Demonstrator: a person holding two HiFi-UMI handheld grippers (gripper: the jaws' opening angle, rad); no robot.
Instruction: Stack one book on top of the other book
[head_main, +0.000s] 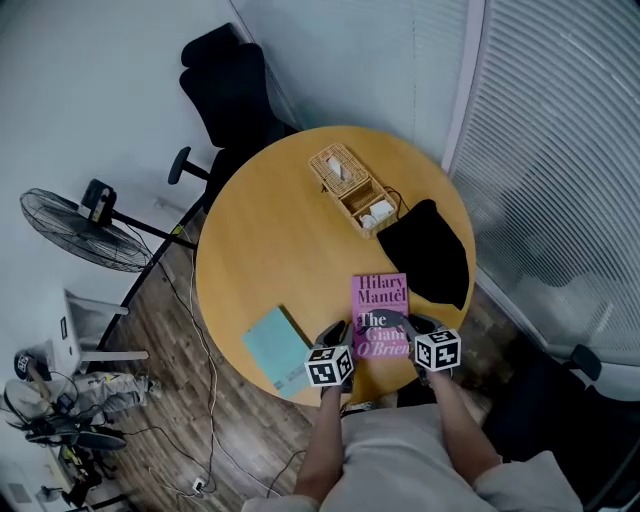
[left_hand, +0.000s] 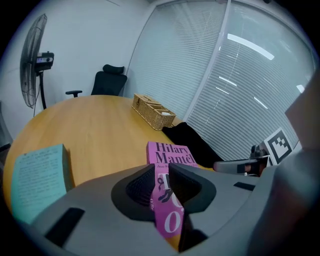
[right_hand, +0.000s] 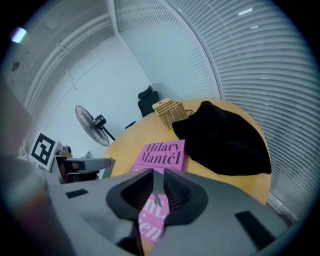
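A pink book (head_main: 380, 305) lies flat on the round wooden table (head_main: 270, 230), near its front edge. A teal book (head_main: 277, 348) lies to its left, apart from it. My left gripper (head_main: 333, 333) hangs over the pink book's near left corner. My right gripper (head_main: 415, 324) hangs over its near right corner. In the left gripper view the jaws (left_hand: 162, 175) stand a little apart and the pink cover (left_hand: 170, 152) shows through the gap. In the right gripper view only a narrow slit (right_hand: 157, 192) separates the jaws, with the pink cover (right_hand: 160, 154) showing through it. Neither pair presses on the book.
A black cloth bag (head_main: 428, 250) lies just beyond the pink book on the right. A wicker basket (head_main: 350, 185) stands further back. A black office chair (head_main: 225, 90) and a floor fan (head_main: 80, 230) stand off the table's far left. Cables run on the floor.
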